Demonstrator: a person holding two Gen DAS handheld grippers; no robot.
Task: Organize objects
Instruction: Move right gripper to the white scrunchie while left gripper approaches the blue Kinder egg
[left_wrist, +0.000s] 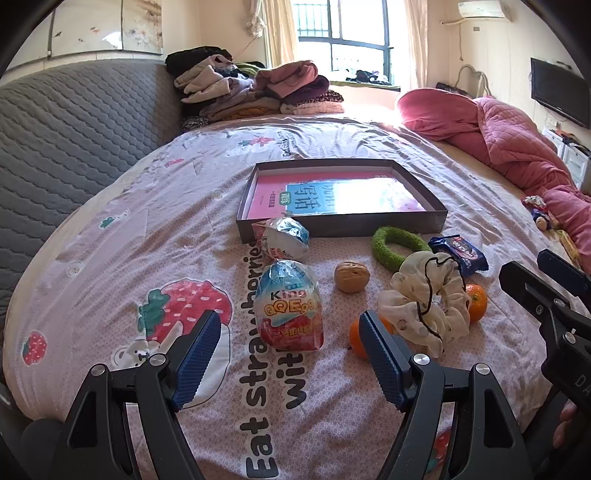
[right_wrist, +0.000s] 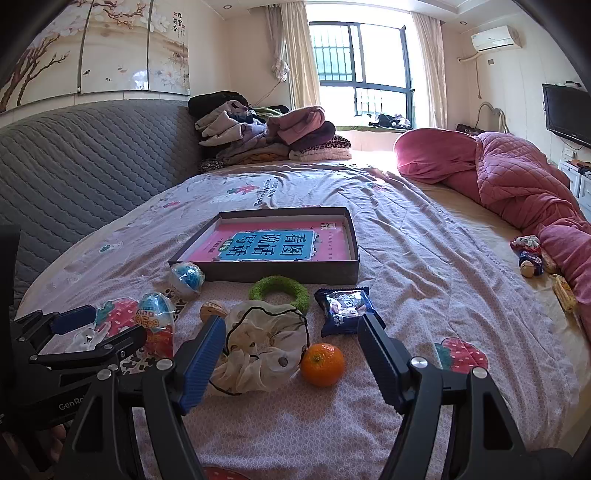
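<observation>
A scatter of small things is seen lying on the bed (right_wrist: 424, 258), on a pale sheet printed with strawberries. A shallow dark box (left_wrist: 343, 221) is set beyond them, open at the top, with a pink and blue book (right_wrist: 273, 243) lying flat inside it. Just in front of the box's near wall a green fuzzy ring (right_wrist: 279, 290) is laid, and a blue snack packet (right_wrist: 345, 310) is found beside it to the right. A cream scrunchie (right_wrist: 258, 350), with a thin black cord looped over it, is placed nearer, touching the ring's near edge in the right wrist view. One orange (right_wrist: 322, 364) is seen just right of the scrunchie; a second orange (left_wrist: 356, 338) is partly hidden behind a finger in the left wrist view. A walnut (left_wrist: 351, 277) is set left of the scrunchie. Further left a wrapped toy egg (left_wrist: 290, 306) marked "King" is stood upright, and another wrapped egg (left_wrist: 282, 238) is laid against the box's near left corner.

The left gripper (left_wrist: 290, 363) is held above the sheet with its jaws spread wide and nothing between the pads, the upright egg lying just ahead. The right gripper (right_wrist: 291, 363) is likewise held with wide, empty jaws, the scrunchie and orange just ahead. A pile of folded clothes (right_wrist: 269, 136) and a pink quilt (right_wrist: 517, 177) are seen at the far side of the bed.
</observation>
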